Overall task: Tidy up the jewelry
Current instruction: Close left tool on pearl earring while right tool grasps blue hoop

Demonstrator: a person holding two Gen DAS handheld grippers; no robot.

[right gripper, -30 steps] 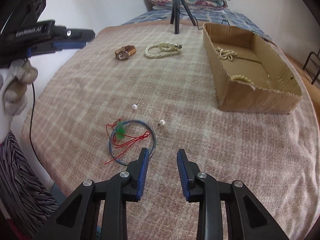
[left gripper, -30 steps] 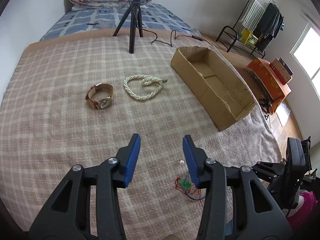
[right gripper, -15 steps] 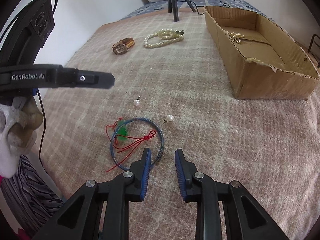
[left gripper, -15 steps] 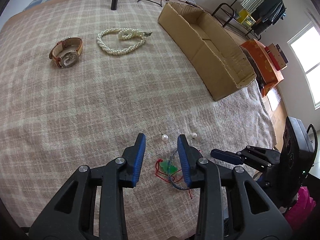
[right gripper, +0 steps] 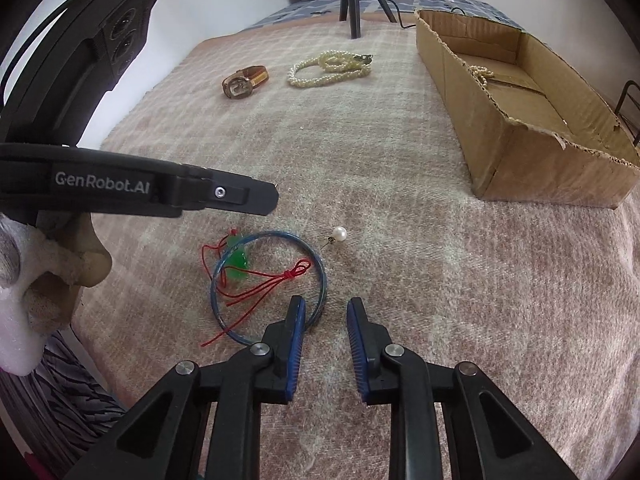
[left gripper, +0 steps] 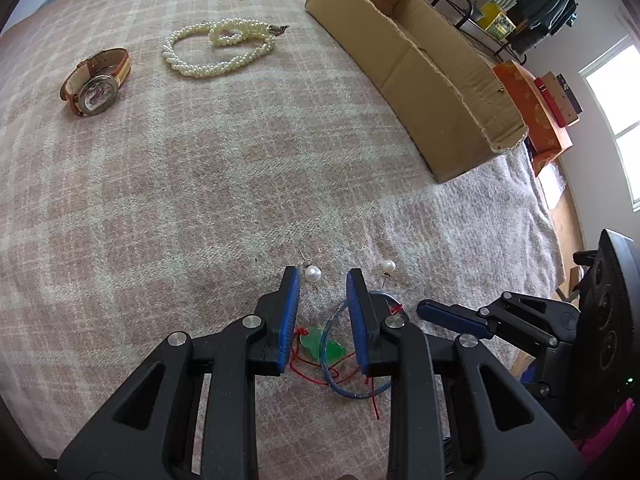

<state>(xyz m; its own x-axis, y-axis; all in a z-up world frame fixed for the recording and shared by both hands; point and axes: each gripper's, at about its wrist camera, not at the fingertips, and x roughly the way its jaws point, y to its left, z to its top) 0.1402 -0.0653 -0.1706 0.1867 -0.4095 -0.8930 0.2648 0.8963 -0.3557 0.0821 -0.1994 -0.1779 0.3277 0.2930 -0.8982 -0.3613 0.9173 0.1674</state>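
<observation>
Pearl earring [left gripper: 313, 274], round and glossy, lies on nubby plaid blanket [left gripper: 200, 184].

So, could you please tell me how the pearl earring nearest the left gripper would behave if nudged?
The pearl earring is round, so it would probably roll, though its thin post and the fuzzy blanket should stop it soon. It looks tiny and smooth, likely slipping from the fingers.

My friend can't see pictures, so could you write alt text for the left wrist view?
Closing left gripper hangs over a small white pearl earring, nothing pinched between its jaws; a green pendant on red cord lies below. Farther off: brown-strapped wristwatch, white pearl necklace, open cardboard box.
</observation>
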